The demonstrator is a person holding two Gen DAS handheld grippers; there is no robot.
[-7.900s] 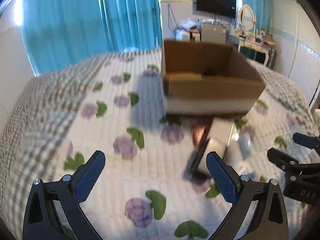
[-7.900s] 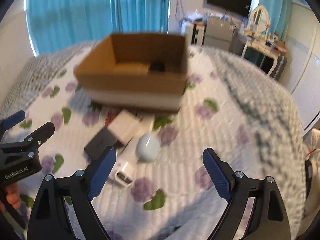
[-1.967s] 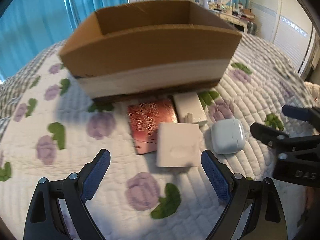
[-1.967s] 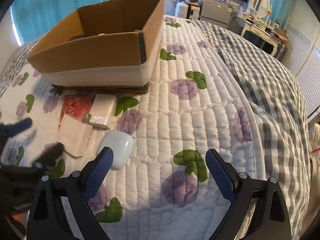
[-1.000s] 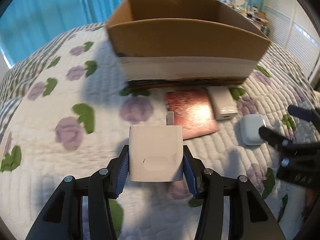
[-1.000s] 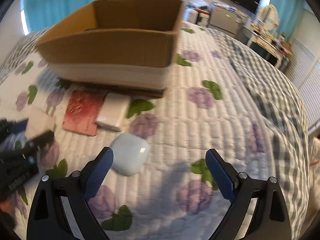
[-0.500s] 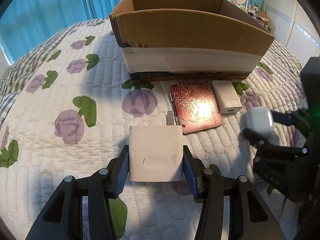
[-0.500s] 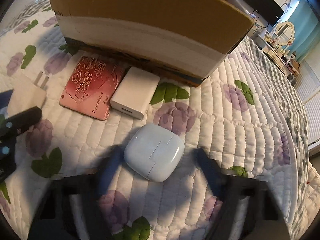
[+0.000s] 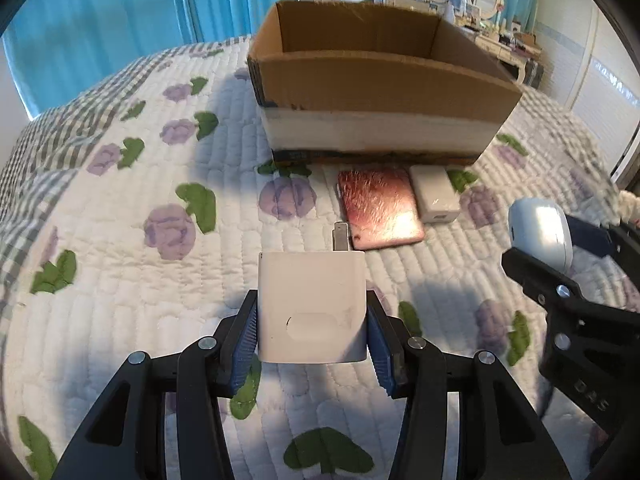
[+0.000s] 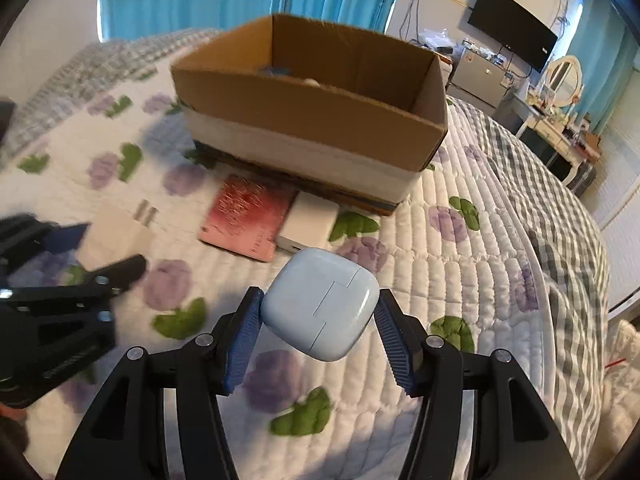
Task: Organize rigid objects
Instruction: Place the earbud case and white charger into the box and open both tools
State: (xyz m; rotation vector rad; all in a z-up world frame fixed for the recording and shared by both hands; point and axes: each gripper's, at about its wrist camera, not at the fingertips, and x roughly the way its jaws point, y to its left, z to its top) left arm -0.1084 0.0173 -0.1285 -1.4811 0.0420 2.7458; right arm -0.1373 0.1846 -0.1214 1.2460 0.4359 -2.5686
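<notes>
Both tools are loaded and lifted clear of the bed (image 9: 120, 264). The left tool (image 9: 312, 328) is clamping a white plug adapter (image 9: 312, 304) flat between its blue pads, prongs pointing forward toward the box (image 9: 380, 76). The right tool (image 10: 320, 328) is gripping a pale blue earbud case (image 10: 322, 304) by two opposite corners, so the case sits turned diagonally between the pads.

Landmark: the box, open-topped, standing on the quilt ahead of both tools. Just in front of the box's near wall a red card holder (image 9: 378, 212) and a white power bank (image 9: 434, 194) are lying side by side, touching or nearly so. Something blue and something pale are showing over the rim inside the box in the right wrist view; too little is visible to name them.

Step in hand, as judged: carrying both items to the box and dropping them in.

Notes for doing it well:
- The near wall of the box stands tall, so each tool should rise above the rim before moving forward; a low approach would knock the wall and shift the box on the soft quilt.
- The corner hold on the case looks less secure than the flat hold on the adapter. Judgement: it may twist or slip, so the right side should move slowly.
- The two tools are close together in front of the box; entering one after the other avoids a clash.
- Release low inside the box, away from what is already there.
</notes>
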